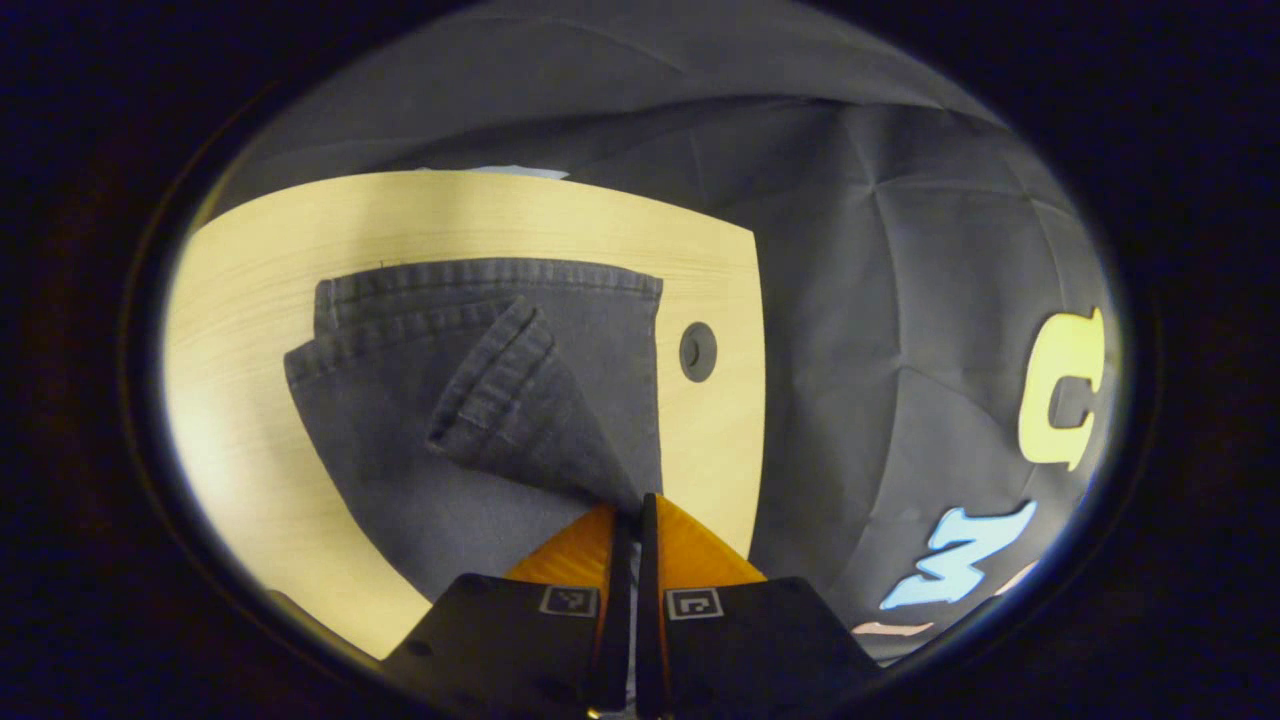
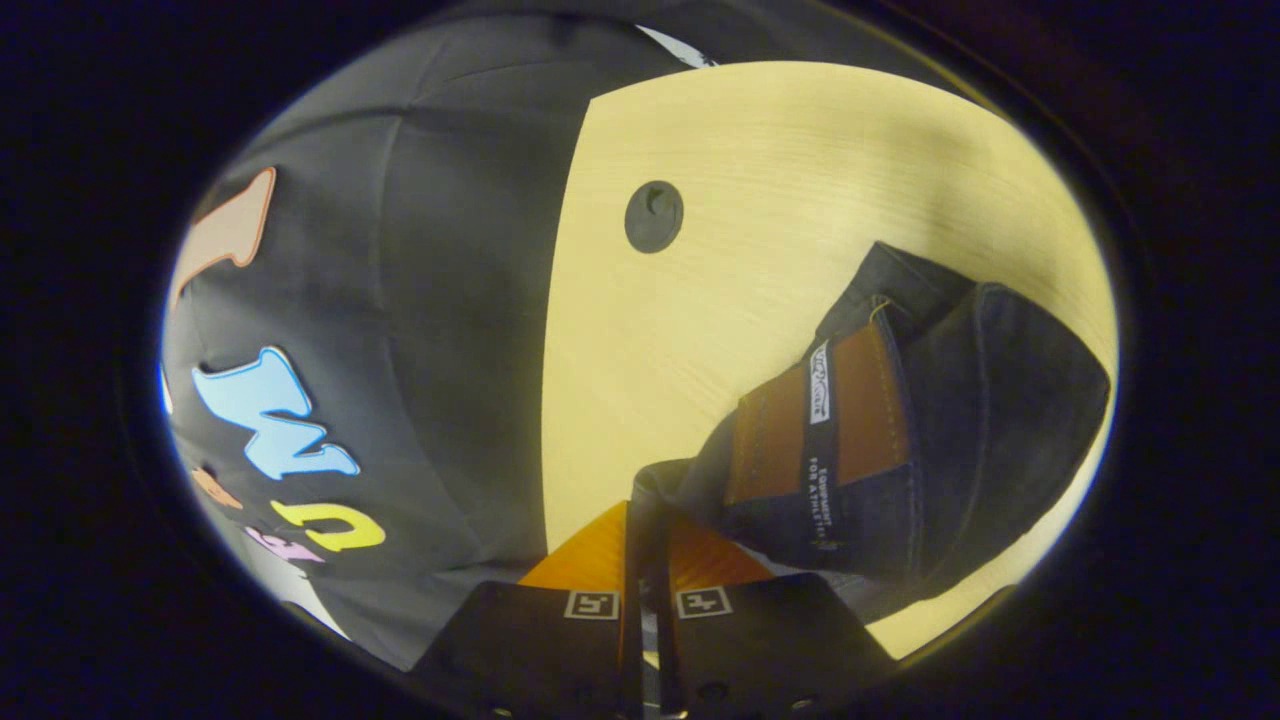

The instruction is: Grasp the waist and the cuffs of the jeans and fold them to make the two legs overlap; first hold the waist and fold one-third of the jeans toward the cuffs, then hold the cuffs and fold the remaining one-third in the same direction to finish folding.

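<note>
Hiding its own pinch point, the left gripper point(image 1: 634, 515) clamps the jeans point(image 1: 480, 400); the right gripper point(image 2: 645, 525) is closed on the waist point(image 2: 830, 440).

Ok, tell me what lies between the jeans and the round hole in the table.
Bare wood of the table between the jeans and hole, in the left gripper view.

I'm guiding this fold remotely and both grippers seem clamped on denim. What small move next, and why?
Probably carry both grips across together to lay one leg over the other. The left gripper pinches a hem of the jeans, with one cuff flopped askew; the right gripper pinches the waist by the leather patch, lifted off the table.
</note>
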`<control>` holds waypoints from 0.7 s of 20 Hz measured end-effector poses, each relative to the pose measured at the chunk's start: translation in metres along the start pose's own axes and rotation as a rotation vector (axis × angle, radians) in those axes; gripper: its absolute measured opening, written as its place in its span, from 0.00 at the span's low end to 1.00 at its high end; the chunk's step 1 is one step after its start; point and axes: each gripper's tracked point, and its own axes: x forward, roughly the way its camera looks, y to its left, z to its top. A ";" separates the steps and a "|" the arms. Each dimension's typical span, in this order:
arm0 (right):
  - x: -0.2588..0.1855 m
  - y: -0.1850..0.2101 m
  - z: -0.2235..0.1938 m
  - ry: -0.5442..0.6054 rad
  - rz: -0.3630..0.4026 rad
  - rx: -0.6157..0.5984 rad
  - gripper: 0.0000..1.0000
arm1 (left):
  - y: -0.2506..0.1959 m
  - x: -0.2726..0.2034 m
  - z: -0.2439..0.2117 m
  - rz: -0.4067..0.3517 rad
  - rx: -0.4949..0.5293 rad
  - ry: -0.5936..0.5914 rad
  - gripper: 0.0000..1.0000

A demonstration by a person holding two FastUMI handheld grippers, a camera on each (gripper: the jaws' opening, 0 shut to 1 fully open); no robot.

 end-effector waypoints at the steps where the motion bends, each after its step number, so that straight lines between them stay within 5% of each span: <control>1: 0.002 0.001 0.001 -0.021 0.000 -0.019 0.11 | 0.004 -0.002 0.002 0.019 0.045 -0.015 0.12; 2: 0.003 0.003 0.002 -0.047 0.005 -0.043 0.13 | 0.009 -0.001 0.006 0.042 0.092 -0.044 0.06; 3: 0.002 0.005 0.002 -0.067 0.012 -0.065 0.22 | 0.009 -0.004 0.009 0.056 0.138 -0.073 0.11; 4: -0.005 0.007 0.002 -0.087 0.009 -0.091 0.29 | 0.008 -0.009 0.013 0.065 0.173 -0.094 0.42; 5: -0.006 0.006 0.005 -0.118 -0.002 -0.127 0.41 | 0.005 -0.013 0.017 0.066 0.202 -0.111 0.46; 6: -0.009 0.003 0.007 -0.146 -0.015 -0.167 0.40 | 0.004 -0.021 0.016 0.069 0.230 -0.133 0.51; 7: -0.014 -0.002 0.008 -0.167 -0.035 -0.210 0.70 | 0.003 -0.028 0.017 0.072 0.266 -0.153 0.62; 8: -0.020 -0.007 0.007 -0.187 -0.053 -0.256 0.58 | 0.003 -0.036 0.019 0.080 0.312 -0.181 0.73; 9: -0.026 -0.012 0.006 -0.208 -0.078 -0.306 0.74 | 0.004 -0.043 0.021 0.096 0.363 -0.210 0.84; 11: -0.045 -0.021 0.004 -0.257 -0.126 -0.403 0.80 | 0.004 -0.063 0.016 0.114 0.457 -0.255 1.00; 14: -0.076 -0.025 -0.003 -0.327 -0.163 -0.465 0.82 | -0.005 -0.089 0.001 0.118 0.594 -0.328 0.98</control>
